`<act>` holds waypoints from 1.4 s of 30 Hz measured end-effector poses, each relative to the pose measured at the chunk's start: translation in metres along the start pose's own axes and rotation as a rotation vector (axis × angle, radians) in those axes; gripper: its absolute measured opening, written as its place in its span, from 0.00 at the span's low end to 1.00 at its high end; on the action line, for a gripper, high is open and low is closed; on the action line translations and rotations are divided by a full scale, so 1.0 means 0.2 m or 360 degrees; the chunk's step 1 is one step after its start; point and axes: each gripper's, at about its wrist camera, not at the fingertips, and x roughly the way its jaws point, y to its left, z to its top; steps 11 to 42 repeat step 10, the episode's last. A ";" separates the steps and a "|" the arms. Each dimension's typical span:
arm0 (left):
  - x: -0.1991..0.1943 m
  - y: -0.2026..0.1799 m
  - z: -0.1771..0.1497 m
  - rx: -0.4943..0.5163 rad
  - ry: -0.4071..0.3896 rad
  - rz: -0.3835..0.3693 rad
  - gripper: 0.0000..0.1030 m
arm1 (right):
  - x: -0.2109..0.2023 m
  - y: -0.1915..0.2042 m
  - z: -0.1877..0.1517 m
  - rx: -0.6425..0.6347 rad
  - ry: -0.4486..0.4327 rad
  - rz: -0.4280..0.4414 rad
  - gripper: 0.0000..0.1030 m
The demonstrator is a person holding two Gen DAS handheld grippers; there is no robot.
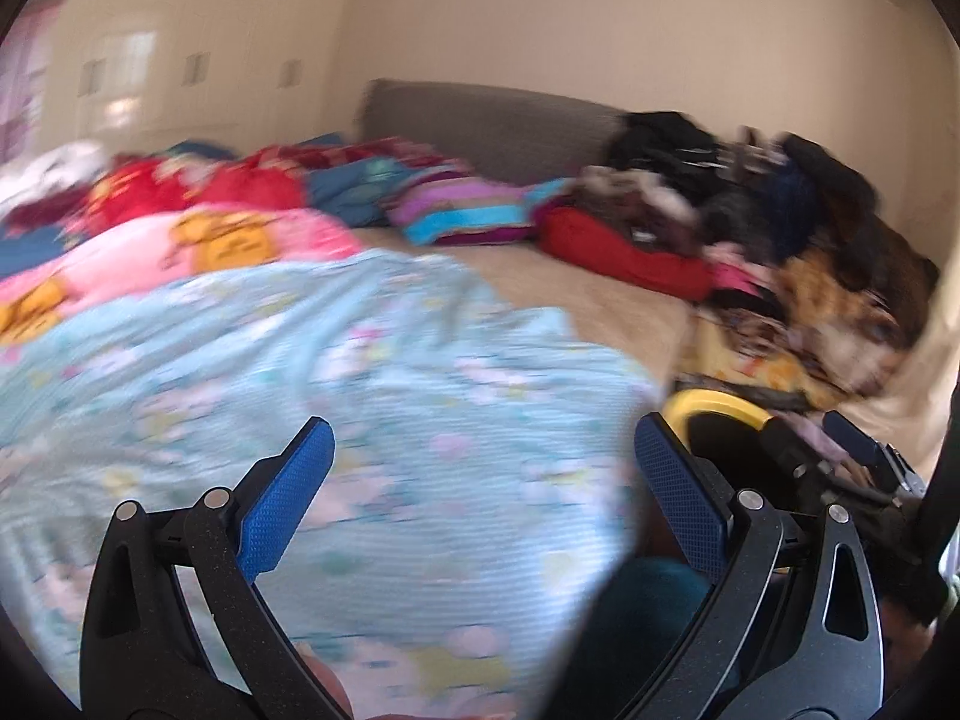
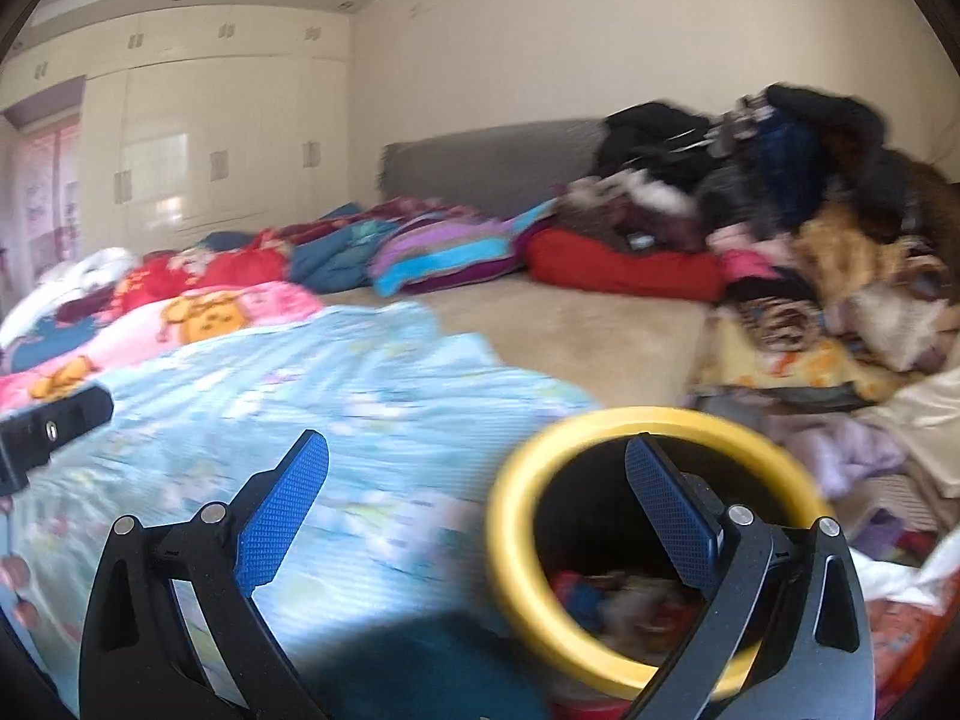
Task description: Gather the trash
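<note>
We see both views in soft, even daylight; it enters at the far left, where the window (image 2: 51, 192) glows overexposed pink-white and the glossy wardrobe doors (image 2: 162, 180) carry a pale sheen. Shadows are faint. Motion blur smears the light-blue quilt (image 1: 336, 384) and the clothes pile (image 2: 780, 228). Fisheye distortion bends the walls, and black vignetting rounds off every corner.

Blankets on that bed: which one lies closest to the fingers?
The light blue floral blanket, spread right in front of both grippers. The pink cartoon blanket lies behind it, and the purple striped one sits back by the headboard.
</note>
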 end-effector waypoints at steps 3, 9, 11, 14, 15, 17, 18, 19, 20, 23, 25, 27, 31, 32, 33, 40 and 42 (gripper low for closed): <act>0.00 0.38 0.01 -0.0215 0.0055 0.0279 0.89 | 0.17 0.28 0.06 -0.0029 0.0125 0.0209 0.94; -0.07 1.20 -0.04 -0.0550 0.0273 0.1100 0.89 | 0.50 1.15 0.01 -0.0306 0.0562 0.0767 0.94; -0.08 1.31 -0.06 -0.0561 0.0311 0.1186 0.89 | 0.56 1.34 -0.05 -0.0347 0.0704 0.0839 0.94; -0.08 1.31 -0.06 -0.0561 0.0311 0.1186 0.89 | 0.56 1.34 -0.05 -0.0347 0.0704 0.0839 0.94; -0.08 1.31 -0.06 -0.0561 0.0311 0.1186 0.89 | 0.56 1.34 -0.05 -0.0347 0.0704 0.0839 0.94; -0.08 1.31 -0.06 -0.0561 0.0311 0.1186 0.89 | 0.56 1.34 -0.05 -0.0347 0.0704 0.0839 0.94; -0.08 1.31 -0.06 -0.0561 0.0311 0.1186 0.89 | 0.56 1.34 -0.05 -0.0347 0.0704 0.0839 0.94; -0.08 1.31 -0.06 -0.0561 0.0311 0.1186 0.89 | 0.56 1.34 -0.05 -0.0347 0.0704 0.0839 0.94; -0.08 1.31 -0.06 -0.0561 0.0311 0.1186 0.89 | 0.56 1.34 -0.05 -0.0347 0.0704 0.0839 0.94; -0.08 1.31 -0.06 -0.0561 0.0311 0.1186 0.89 | 0.56 1.34 -0.05 -0.0347 0.0704 0.0839 0.94; -0.08 1.31 -0.06 -0.0561 0.0311 0.1186 0.89 | 0.56 1.34 -0.05 -0.0347 0.0704 0.0839 0.94; -0.08 1.31 -0.06 -0.0561 0.0311 0.1186 0.89 | 0.56 1.34 -0.05 -0.0347 0.0704 0.0839 0.94; -0.08 1.31 -0.06 -0.0561 0.0311 0.1186 0.89 | 0.56 1.34 -0.05 -0.0347 0.0704 0.0839 0.94; -0.08 1.31 -0.06 -0.0561 0.0311 0.1186 0.89 | 0.56 1.34 -0.05 -0.0347 0.0704 0.0839 0.94; -0.08 1.31 -0.06 -0.0561 0.0311 0.1186 0.89 | 0.56 1.34 -0.05 -0.0347 0.0704 0.0839 0.94; -0.08 1.31 -0.06 -0.0561 0.0311 0.1186 0.89 | 0.56 1.34 -0.05 -0.0347 0.0704 0.0839 0.94; -0.08 1.31 -0.06 -0.0561 0.0311 0.1186 0.89 | 0.56 1.34 -0.05 -0.0347 0.0704 0.0839 0.94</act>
